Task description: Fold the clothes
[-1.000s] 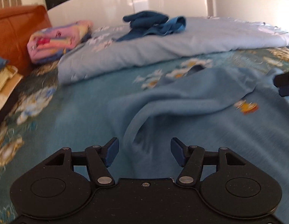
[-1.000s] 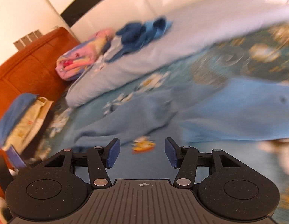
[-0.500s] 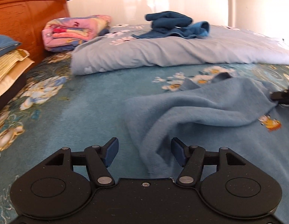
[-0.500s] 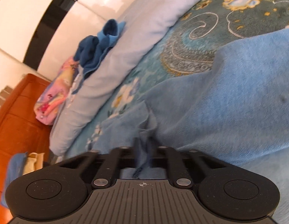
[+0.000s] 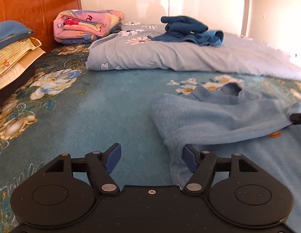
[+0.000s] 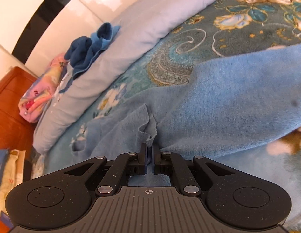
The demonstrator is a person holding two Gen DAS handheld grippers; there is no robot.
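Observation:
A light blue fleece garment [image 5: 218, 116] lies spread and rumpled on the teal floral bedspread [image 5: 103, 112]. My left gripper [image 5: 151, 158] is open, low over the bed, with the garment's left edge lying between its fingers and partly covering the right fingertip [image 5: 189, 158]. My right gripper [image 6: 149, 153] is shut on a bunched edge of the same garment [image 6: 237, 101]; its tip shows at the right edge of the left wrist view [image 5: 299, 116].
A pale blue duvet [image 5: 169, 56] lies across the back of the bed with dark blue clothes [image 5: 187, 29] on it. A folded pink blanket [image 5: 86, 26] sits by the orange headboard [image 5: 33, 13]. Stacked pillows [image 5: 12, 48] are at the left.
My right gripper closed on the garment's edge and has lifted it slightly. My left gripper moved left, to the garment's left edge, still open.

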